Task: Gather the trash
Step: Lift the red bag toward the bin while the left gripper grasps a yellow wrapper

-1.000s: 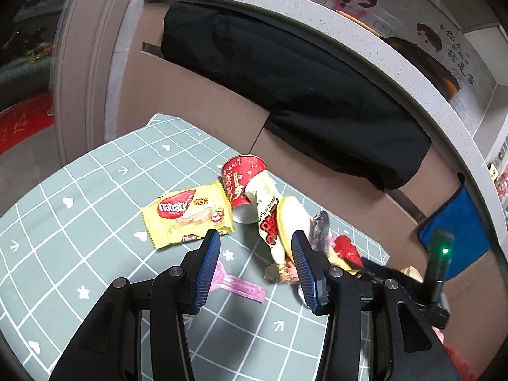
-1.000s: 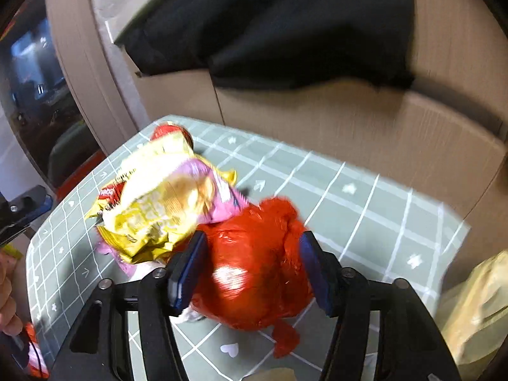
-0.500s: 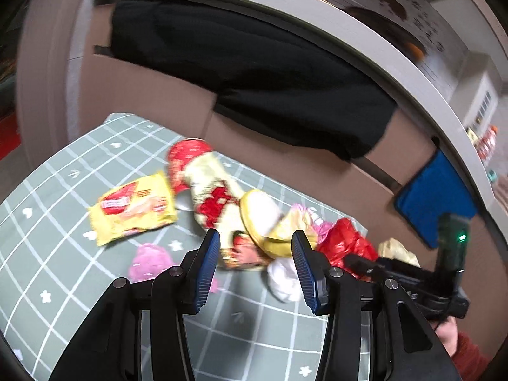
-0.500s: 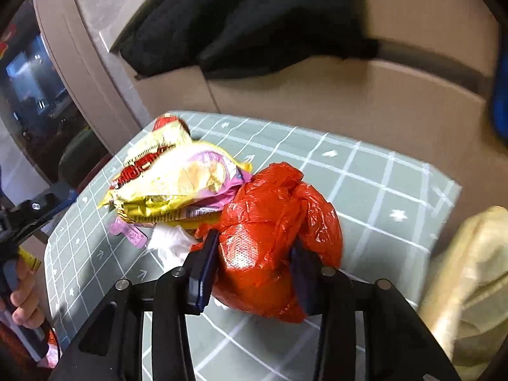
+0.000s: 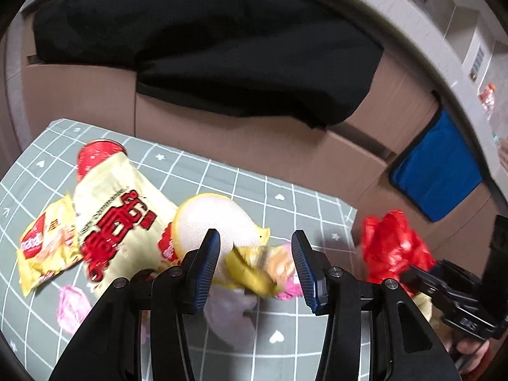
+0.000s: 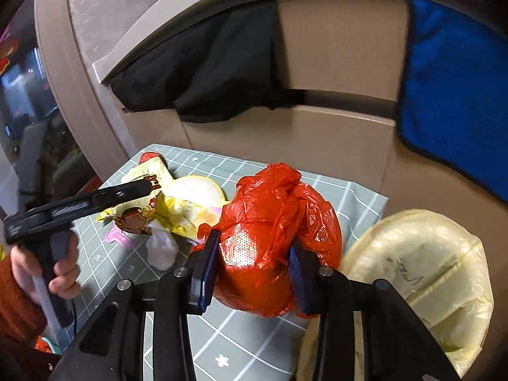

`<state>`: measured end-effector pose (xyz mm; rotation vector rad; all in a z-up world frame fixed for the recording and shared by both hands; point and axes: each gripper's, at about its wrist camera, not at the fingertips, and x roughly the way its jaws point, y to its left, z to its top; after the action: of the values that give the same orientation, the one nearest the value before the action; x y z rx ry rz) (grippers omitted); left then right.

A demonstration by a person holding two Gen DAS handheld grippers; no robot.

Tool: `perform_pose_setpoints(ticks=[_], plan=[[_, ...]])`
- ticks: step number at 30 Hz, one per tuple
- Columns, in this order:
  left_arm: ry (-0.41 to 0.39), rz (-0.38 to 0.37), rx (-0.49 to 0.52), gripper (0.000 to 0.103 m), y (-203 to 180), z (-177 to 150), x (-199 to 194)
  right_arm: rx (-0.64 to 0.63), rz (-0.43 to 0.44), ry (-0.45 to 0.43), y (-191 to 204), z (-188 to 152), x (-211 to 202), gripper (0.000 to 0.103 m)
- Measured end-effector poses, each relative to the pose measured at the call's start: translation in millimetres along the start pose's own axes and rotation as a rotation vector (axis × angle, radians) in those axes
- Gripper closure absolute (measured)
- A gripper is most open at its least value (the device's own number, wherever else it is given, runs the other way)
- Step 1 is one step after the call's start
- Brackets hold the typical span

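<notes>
Between my right claw's [image 6: 252,268] pads sits the red plastic bag [image 6: 276,222], clamped and crumpled. Left claw [image 5: 255,265] gapes over a yellow wrapper [image 5: 254,270], gripping nothing. Beyond, more wrappers lie heaped on the grid-patterned bench [image 5: 285,197].

I see a grey-green mat [image 5: 295,187] with white grid lines, hearts and stars covering the tabletop. Just behind the mat stand brown cardboard boxes [image 5: 276,143], with a black cloth [image 5: 206,41] draped over their tops. To the right of that cloth hangs a blue cloth [image 6: 457,76]. Above the boxes curves a pale grey counter edge [image 5: 422,28].
</notes>
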<state>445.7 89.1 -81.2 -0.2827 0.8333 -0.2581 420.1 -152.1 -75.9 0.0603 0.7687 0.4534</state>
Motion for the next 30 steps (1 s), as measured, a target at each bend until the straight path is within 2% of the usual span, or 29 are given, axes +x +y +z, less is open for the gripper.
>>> perform_pose_setpoints(ticks=[3, 6, 10, 13, 15, 17, 18, 20, 25, 30], plan=[[0.052, -0.002, -0.002, 0.055, -4, -3, 17, 0.022, -0.001, -0.002, -8, -2, -1, 0.066], [0.078, 0.061, 0.022, 0.055, -8, -11, 30, 0.043, 0.003, -0.004, -15, -2, -2, 0.066], [0.119, 0.080, -0.033, 0.055, -5, -19, 45, 0.048, 0.004, -0.001, -17, -4, -1, 0.066], [0.110, 0.087, -0.042, 0.056, -9, -22, 48, 0.045, 0.004, 0.001, -16, -6, -1, 0.066], [0.103, 0.084, -0.029, 0.070, -13, -23, 47, 0.039, -0.003, -0.002, -15, -7, -2, 0.066], [0.098, 0.073, -0.017, 0.075, -17, -24, 44, 0.035, -0.009, -0.005, -16, -7, -5, 0.066], [0.085, 0.073, -0.009, 0.076, -19, -23, 41, 0.035, -0.011, -0.008, -16, -7, -7, 0.066], [0.049, 0.084, 0.019, 0.091, -25, -22, 31, 0.035, -0.014, -0.016, -16, -6, -11, 0.066], [-0.066, 0.108, 0.056, 0.091, -43, -13, -9, 0.026, -0.016, -0.048, -15, -3, -24, 0.066], [-0.189, 0.121, 0.147, 0.091, -75, -7, -49, 0.012, -0.025, -0.098, -13, 3, -46, 0.066]])
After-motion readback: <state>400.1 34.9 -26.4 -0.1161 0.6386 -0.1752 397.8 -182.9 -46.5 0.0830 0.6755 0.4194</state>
